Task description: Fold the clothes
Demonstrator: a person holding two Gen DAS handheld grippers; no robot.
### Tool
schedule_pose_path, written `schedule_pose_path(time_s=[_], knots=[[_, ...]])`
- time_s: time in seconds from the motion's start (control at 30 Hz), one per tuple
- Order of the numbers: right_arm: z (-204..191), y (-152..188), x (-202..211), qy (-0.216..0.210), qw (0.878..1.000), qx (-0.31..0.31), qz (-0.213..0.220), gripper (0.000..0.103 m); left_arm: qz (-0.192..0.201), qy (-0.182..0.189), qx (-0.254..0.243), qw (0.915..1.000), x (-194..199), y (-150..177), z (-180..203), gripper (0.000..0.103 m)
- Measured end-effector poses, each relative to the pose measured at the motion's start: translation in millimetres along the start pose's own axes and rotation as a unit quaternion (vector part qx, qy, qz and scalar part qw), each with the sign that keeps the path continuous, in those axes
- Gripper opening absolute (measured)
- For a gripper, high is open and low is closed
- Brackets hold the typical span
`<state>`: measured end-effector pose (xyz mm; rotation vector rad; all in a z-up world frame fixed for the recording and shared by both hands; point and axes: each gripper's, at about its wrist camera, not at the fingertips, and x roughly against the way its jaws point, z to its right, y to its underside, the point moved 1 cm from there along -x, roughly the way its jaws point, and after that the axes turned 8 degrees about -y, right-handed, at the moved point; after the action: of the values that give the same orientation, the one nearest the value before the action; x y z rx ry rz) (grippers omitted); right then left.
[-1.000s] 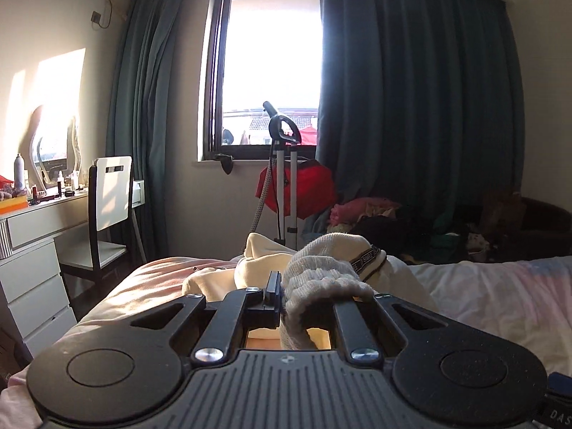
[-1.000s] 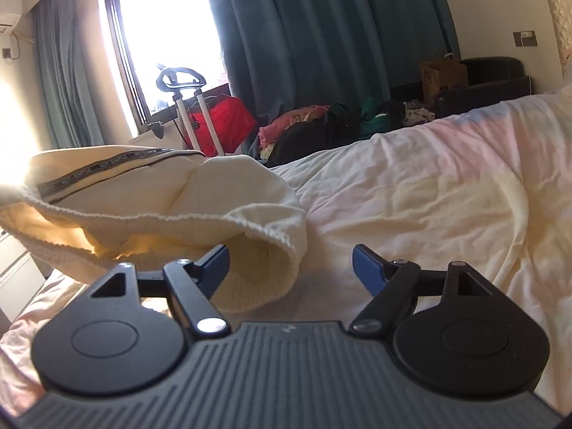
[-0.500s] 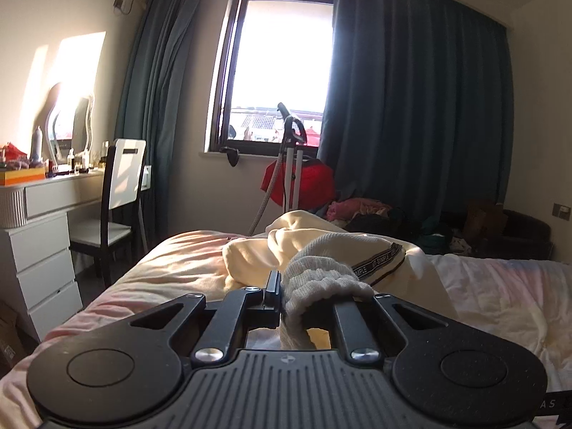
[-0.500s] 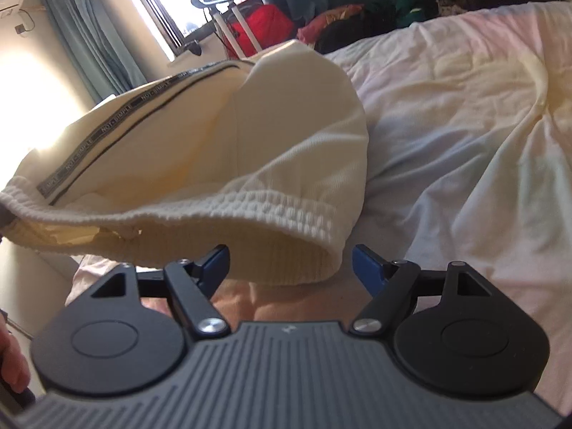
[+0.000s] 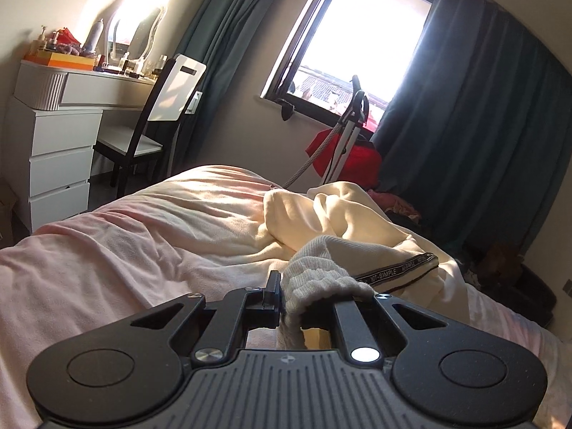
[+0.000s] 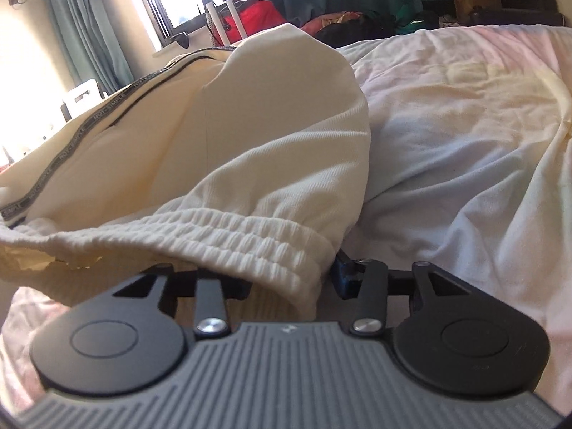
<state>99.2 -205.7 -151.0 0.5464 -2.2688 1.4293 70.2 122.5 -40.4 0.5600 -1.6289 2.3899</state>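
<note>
Left hand-held gripper point(image 5: 286, 296) is clamped tight on the ribbed waistband point(image 5: 318, 279) of the cream trousers point(image 5: 343, 214), the knit bunched up between its black fingers point(image 5: 271, 293). From this wrist view the trousers trail away across the pink bed point(image 5: 136, 236), crumpled, with a dark printed stripe point(image 5: 404, 268) running along one side.

Over to the right hand-held gripper point(image 6: 286, 282): the same waistband point(image 6: 232, 243) drapes over it and down between the fingers, covering the left one. The blue pad point(image 6: 345, 275) of the other finger sits right at the fabric's edge, and the fingers stand close together on the cloth, pinching it as far as can be seen. The trousers point(image 6: 221, 107) billow up in front of this camera, stripe point(image 6: 71, 139) on the left, the pale bed point(image 6: 464, 125) spreading out to the right.

Behind it all, a bright window point(image 5: 361, 35), dark teal curtains point(image 5: 482, 125), a red bag point(image 5: 354, 153), a white chair point(image 5: 168, 107) and a white desk point(image 5: 71, 89) cluttered with bottles and a mirror.
</note>
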Motion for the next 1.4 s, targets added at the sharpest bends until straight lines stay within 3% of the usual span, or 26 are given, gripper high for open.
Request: schedule_pose_path(time_s=[0.07, 0.2, 0.3, 0.4, 0.53, 0.67, 0.73, 0.8, 0.87, 0.93, 0.97, 1.03, 1.1, 1.23, 1.4], knots=[[0.0, -5.1, 4.4, 0.015, 1.0, 0.008, 0.006, 0.019, -0.01, 0.001, 0.012, 0.9999, -8.5, -1.2, -0.7, 0.009], [-6.4, -18.8, 30.9, 0.037, 0.998, 0.04, 0.043, 0.016, -0.046, 0.016, 0.023, 0.9985, -16.6, 1.0, 1.1, 0.009], [-24.1, -27.8, 65.2, 0.061, 0.989, 0.103, 0.084, 0.015, -0.12, 0.033, 0.064, 0.9902, -27.8, 12.9, -6.7, 0.01], [-44.3, -33.2, 99.4, 0.086, 0.974, 0.176, 0.118, 0.015, -0.175, 0.025, 0.079, 0.9811, -35.9, 29.6, -15.8, 0.01], [-53.2, -21.0, 93.0, 0.116, 0.957, 0.257, 0.073, 0.015, -0.212, 0.008, 0.043, 0.9763, -38.1, 40.3, -17.1, 0.011], [-33.5, -5.0, 61.9, 0.12, 0.965, 0.232, -0.034, 0.017, -0.227, 0.005, -0.001, 0.9738, -26.8, 40.8, -14.4, 0.024], [-23.6, -3.9, 60.0, 0.109, 0.973, 0.194, -0.06, 0.018, -0.228, 0.005, -0.025, 0.9733, -17.6, 39.5, -12.9, 0.038], [-5.5, -13.3, 70.5, 0.054, 0.992, 0.102, -0.059, 0.024, -0.222, 0.0, -0.043, 0.9741, -5.5, 36.8, -12.4, 0.046], [17.5, -21.6, 80.9, 0.01, 0.998, 0.001, -0.055, 0.034, -0.205, -0.005, -0.064, 0.9765, 8.4, 33.0, -10.4, 0.048], [33.5, -21.1, 90.7, -0.012, 0.996, -0.068, -0.049, 0.05, -0.189, -0.01, -0.085, 0.9782, 22.4, 29.2, -8.4, 0.054], [41.3, -20.6, 95.6, -0.023, 0.994, -0.101, -0.046, 0.063, -0.181, -0.013, -0.096, 0.9788, 29.4, 27.3, -7.5, 0.055], [50.6, -18.4, 105.1, -0.036, 0.989, -0.137, -0.041, 0.069, -0.157, -0.012, -0.113, 0.9811, 41.9, 23.4, -5.0, 0.058], [52.5, -20.7, 112.9, -0.042, 0.987, -0.152, -0.034, 0.069, -0.133, 0.0, -0.121, 0.9837, 50.4, 19.8, -0.9, 0.062], [44.4, -28.7, 132.1, -0.034, 0.992, -0.124, 0.003, 0.069, -0.111, 0.024, -0.127, 0.9854, 52.0, 17.6, 11.6, 0.069], [54.8, -36.3, 139.5, -0.027, 0.991, -0.126, 0.043, 0.069, -0.122, 0.043, -0.179, 0.9754, 35.0, 39.6, 37.3, 0.07]])
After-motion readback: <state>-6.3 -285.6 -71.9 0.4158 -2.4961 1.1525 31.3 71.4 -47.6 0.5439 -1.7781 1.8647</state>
